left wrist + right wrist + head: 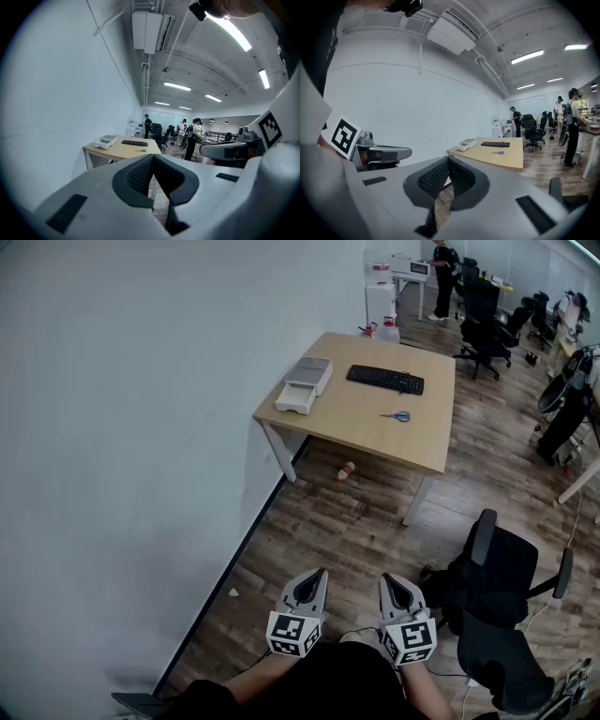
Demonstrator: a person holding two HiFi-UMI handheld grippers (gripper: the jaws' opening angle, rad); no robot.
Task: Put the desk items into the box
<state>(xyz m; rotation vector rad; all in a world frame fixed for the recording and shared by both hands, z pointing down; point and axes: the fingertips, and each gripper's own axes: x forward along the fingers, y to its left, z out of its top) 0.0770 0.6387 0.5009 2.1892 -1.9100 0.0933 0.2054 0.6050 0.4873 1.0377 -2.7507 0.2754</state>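
In the head view there is one wooden desk (pixel 375 423) against the white wall (pixel 122 427), well apart from the person. On it lie one black keyboard (pixel 385 379), one pair of blue-handled scissors (pixel 401 416) and one white box (pixel 302 388) with a grey upper part, at the corner next to the wall. One small object (pixel 345 471) lies on the floor under the desk. One black office chair (pixel 497 606) stands near, at the lower right. The left gripper (pixel 314 579) and the right gripper (pixel 392 583) are held side by side low in the picture, both far from the desk.

In the left gripper view the two jaws of the left gripper (pixel 153 158) are pressed together with nothing between them. Beyond them the desk (pixel 119 151) shows, with the keyboard (pixel 134 143), the scissors (pixel 140 150) and the box (pixel 105 140).

In the right gripper view the right gripper (pixel 448 162) has its two jaws meeting at the tips, pinching nothing. The desk (pixel 494 157) is far behind, with the keyboard (pixel 495 144), the scissors (pixel 498 152) and the box (pixel 466 143)
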